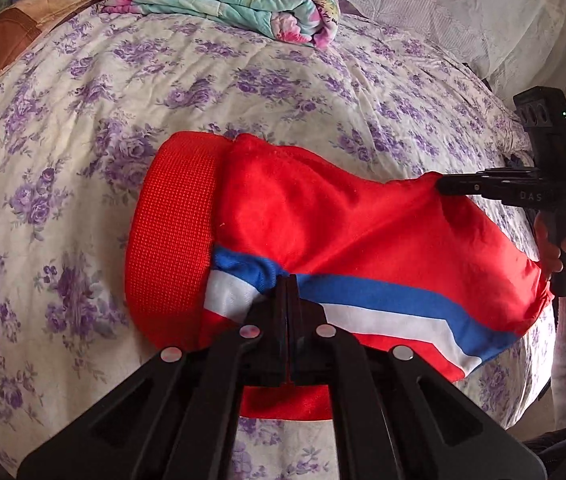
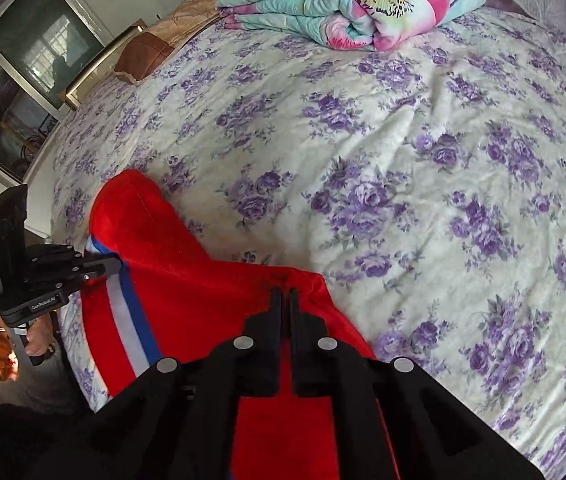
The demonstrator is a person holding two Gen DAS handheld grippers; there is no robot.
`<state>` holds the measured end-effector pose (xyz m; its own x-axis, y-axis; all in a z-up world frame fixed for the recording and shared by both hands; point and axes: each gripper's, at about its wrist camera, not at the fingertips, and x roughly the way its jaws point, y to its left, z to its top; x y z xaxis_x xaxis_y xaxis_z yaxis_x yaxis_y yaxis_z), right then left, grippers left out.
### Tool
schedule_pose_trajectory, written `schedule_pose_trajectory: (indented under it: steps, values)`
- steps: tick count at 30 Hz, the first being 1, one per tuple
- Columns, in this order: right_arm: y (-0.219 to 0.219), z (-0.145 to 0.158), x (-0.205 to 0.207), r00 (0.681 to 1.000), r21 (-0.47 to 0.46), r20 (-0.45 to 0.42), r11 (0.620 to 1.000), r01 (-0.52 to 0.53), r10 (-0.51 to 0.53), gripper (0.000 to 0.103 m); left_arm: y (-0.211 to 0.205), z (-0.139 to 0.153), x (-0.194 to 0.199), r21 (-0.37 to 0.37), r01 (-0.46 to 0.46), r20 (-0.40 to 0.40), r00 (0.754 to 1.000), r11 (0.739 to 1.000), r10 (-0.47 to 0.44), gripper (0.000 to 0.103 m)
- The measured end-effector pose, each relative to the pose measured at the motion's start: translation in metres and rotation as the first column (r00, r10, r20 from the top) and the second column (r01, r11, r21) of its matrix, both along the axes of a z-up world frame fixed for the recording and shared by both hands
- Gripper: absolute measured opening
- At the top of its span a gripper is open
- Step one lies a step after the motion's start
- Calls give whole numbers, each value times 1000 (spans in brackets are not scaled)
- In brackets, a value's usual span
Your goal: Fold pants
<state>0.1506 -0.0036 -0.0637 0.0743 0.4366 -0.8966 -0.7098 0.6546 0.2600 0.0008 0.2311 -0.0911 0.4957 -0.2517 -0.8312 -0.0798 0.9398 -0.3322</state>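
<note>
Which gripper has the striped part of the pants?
The left gripper: it pinches the pants at the blue-white stripe; the right gripper holds plain red.

We see a wide stretch of bare bed (image 2: 423,168) beyond and to the right of the red pants (image 1: 323,232), open for a gripper to pass. At the far end a folded quilt (image 2: 347,8) lies in the way, with a brown pillow (image 2: 143,52) just left of it. The pants themselves cover the near edge, with the left gripper (image 1: 289,280) and right gripper (image 2: 282,294) both clamped on them there.
</note>
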Motion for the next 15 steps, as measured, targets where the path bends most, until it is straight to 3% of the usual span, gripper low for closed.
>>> schedule_pose_trajectory:
  steps: [2, 4, 8, 10, 12, 13, 15]
  values:
    - [7, -19, 9, 1000, -54, -15, 998, 10, -11, 4, -2, -1, 2, 15, 13, 7, 1000, 1000, -14, 2]
    - [9, -36, 15, 999, -45, -49, 999, 15, -17, 5, -8, -1, 3, 54, 14, 15, 1000, 998, -15, 2]
    - [7, -32, 13, 999, -36, -38, 999, 18, -19, 9, -15, 5, 6, 112, 36, 15, 999, 993, -38, 1]
    - [-1, -22, 12, 997, -45, -61, 998, 45, -47, 21, -12, 15, 4, 116, 49, 0, 999, 992, -49, 1]
    - [-20, 1, 6, 996, -30, -27, 996, 80, -81, 29, -12, 33, -6, 179, 39, 21, 999, 983, -43, 1]
    - [-33, 17, 2, 994, -18, 7, 994, 106, -106, 36, -14, 43, -11, 217, 27, 46, 998, 976, -38, 5]
    - [-67, 45, -7, 983, 8, 59, 985, 171, -171, 40, -20, 64, -18, 267, 6, 94, 995, 964, -33, 17]
